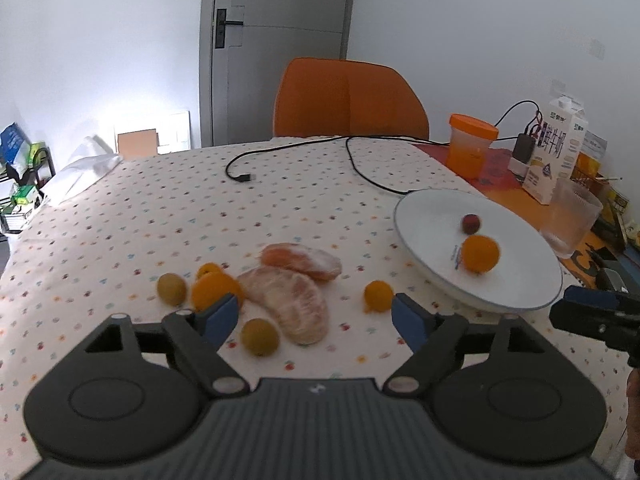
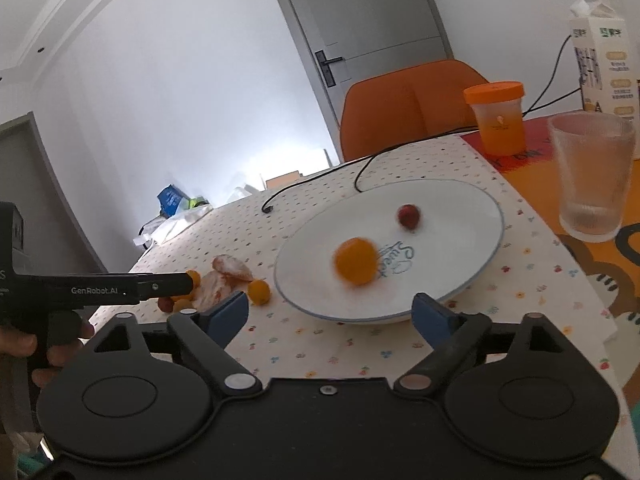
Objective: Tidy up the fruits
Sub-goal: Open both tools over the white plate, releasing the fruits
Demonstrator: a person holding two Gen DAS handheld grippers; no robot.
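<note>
A white plate (image 1: 520,292) (image 2: 472,208) on the dotted tablecloth holds an orange kumquat (image 1: 480,253) (image 2: 356,267), blurred in the right wrist view, and a small red fruit (image 1: 471,223) (image 2: 409,216). Left of the plate lie two peeled citrus segments (image 1: 296,300) (image 2: 224,276), several orange kumquats (image 1: 378,295) and two yellow-green fruits (image 1: 259,337). My left gripper (image 1: 316,314) is open low over the fruit pile, nothing between its fingers. My right gripper (image 2: 330,312) is open at the plate's near rim, empty.
At the right stand a ribbed glass (image 1: 574,216) (image 2: 592,176), an orange-lidded cup (image 1: 471,144) (image 2: 498,118) and a milk carton (image 1: 556,148) (image 2: 602,40). A black cable (image 1: 304,160) crosses the far tabletop. An orange chair (image 1: 348,96) stands behind the table.
</note>
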